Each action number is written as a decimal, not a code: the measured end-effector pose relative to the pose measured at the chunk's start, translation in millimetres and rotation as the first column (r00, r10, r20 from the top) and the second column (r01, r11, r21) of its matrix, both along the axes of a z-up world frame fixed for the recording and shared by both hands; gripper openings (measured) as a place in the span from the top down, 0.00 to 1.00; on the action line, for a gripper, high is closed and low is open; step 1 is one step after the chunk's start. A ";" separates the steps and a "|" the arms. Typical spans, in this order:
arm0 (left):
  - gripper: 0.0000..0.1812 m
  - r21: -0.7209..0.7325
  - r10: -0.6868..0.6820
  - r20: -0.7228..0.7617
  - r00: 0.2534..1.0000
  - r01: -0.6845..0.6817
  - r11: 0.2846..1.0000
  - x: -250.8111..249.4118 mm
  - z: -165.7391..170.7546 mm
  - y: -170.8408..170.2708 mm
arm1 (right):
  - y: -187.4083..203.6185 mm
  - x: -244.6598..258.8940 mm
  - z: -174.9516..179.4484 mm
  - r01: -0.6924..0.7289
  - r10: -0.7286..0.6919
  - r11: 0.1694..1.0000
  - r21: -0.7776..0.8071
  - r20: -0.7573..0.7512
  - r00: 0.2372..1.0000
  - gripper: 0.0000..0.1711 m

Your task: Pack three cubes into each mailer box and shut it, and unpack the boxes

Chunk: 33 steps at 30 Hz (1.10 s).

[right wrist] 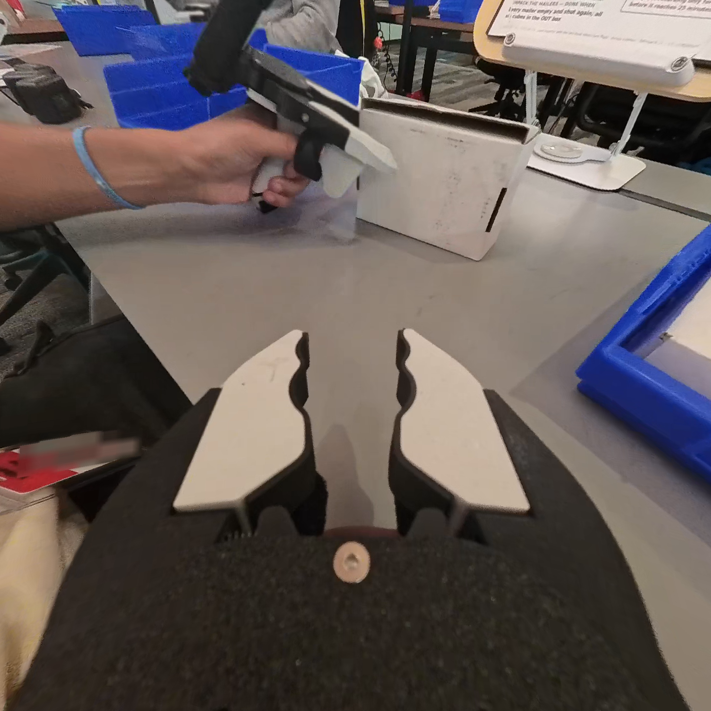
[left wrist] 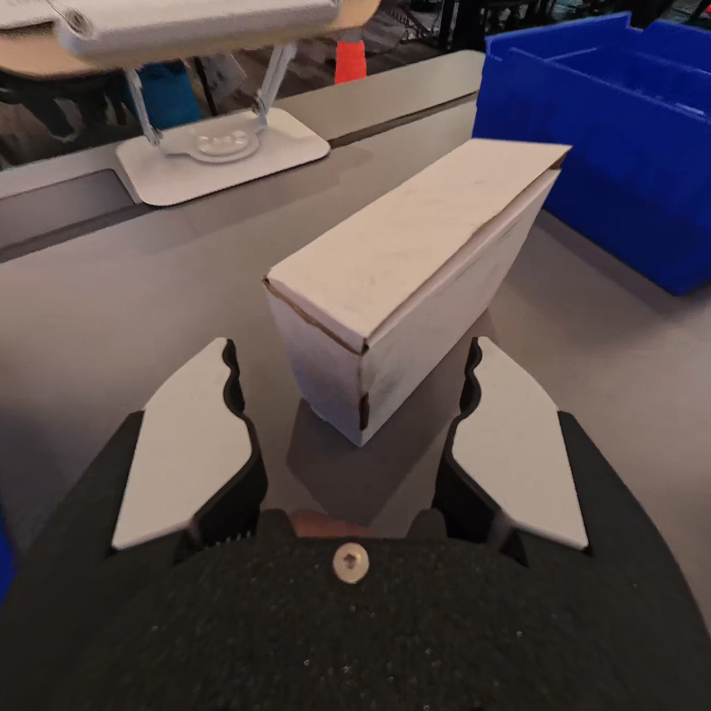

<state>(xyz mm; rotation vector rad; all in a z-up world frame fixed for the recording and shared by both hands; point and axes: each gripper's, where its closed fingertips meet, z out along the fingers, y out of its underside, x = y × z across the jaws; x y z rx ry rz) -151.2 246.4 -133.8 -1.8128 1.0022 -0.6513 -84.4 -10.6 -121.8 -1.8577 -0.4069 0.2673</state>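
A closed white box (left wrist: 404, 277) stands on its long narrow side on the grey table (left wrist: 134, 307). The left claw (left wrist: 352, 342) gapes wide just before its near end, empty. The right claw (right wrist: 352, 332) hovers apart, jaws parted, empty, beside a blue bin (right wrist: 650, 369).

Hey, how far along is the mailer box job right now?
Done: the white mailer box stands shut on its long edge on the grey table. In hand: nothing; the left claw is open near it, the right claw open and empty. Left: cannot tell; no cubes show.
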 end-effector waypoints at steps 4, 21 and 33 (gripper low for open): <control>0.41 -0.037 -0.151 0.001 0.989 0.151 0.988 30.7 -9.0 6.5 | -0.2 -4.9 -1.2 -0.032 0.032 0.999 -0.003 -0.003 0.999 0.75; 0.56 -0.036 -0.350 0.018 0.936 0.351 0.936 41.6 -9.0 -22.8 | 210.3 -3.3 54.3 -0.147 0.014 0.985 0.095 0.795 0.607 0.71; 0.57 -0.028 -0.352 0.018 0.936 0.353 0.935 39.9 -8.7 -22.4 | 225.9 -27.7 55.8 -0.244 -0.002 0.966 0.079 0.954 0.301 0.75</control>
